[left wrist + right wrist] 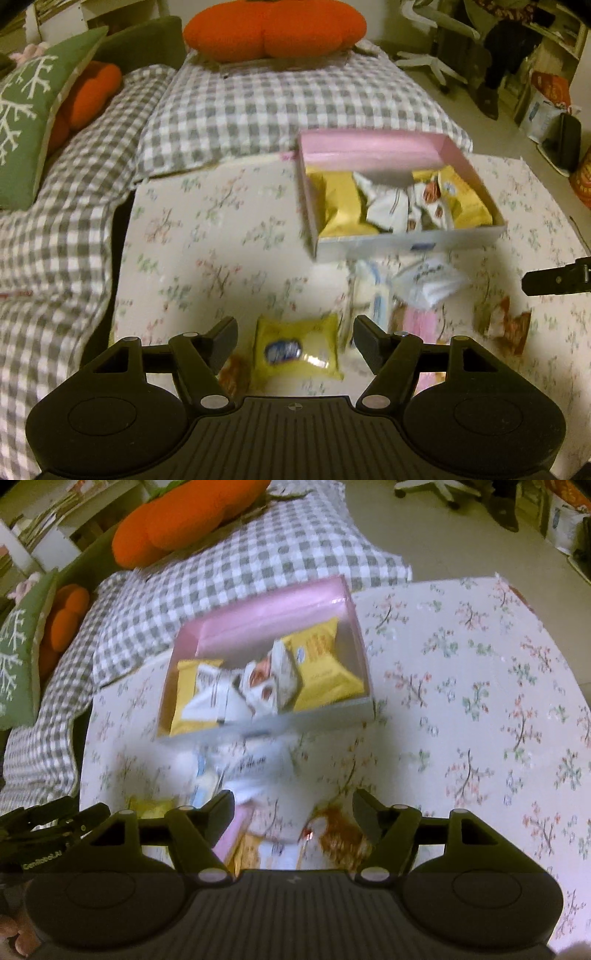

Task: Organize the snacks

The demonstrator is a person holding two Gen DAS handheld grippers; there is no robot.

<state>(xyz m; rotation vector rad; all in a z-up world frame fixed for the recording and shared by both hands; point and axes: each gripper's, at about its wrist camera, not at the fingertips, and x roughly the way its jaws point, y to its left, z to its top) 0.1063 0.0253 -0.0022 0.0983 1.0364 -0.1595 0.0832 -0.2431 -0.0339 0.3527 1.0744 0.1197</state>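
Pink box (391,147) sits upper right of centre in the left wrist view, open, with yellow packets (341,206) and white wrappers (388,210) piled inside. In the right wrist view the same box (273,602) lies at centre, tilted, its near white wall blurred.

Loose snacks lie below the box on the flowered tablecloth (207,236). The left wrist view shows a yellow packet (297,350) with a blue oval mark, lying flat between the fingers of the left gripper (295,343); the jaws are spread and the pads stand clear of it, nothing grasped. Right of it, a white-and-blue wrapper heap (428,284) and an orange-brown packet (506,325), all smeared.

The right wrist view gives what that one hides: the right gripper (293,819), jaws released and empty, over a pink packet (236,830) and an orange-brown one (340,834). The left gripper's dark frame (48,823) pokes in at lower left.

The tablecloth runs wide and bare at right (480,701), open room there. Left and top edge: a grey checked quilt (258,99), an orange pumpkin cushion (273,26), a green snowflake pillow (29,122). A white chair base (432,62) stands on the floor at upper right.
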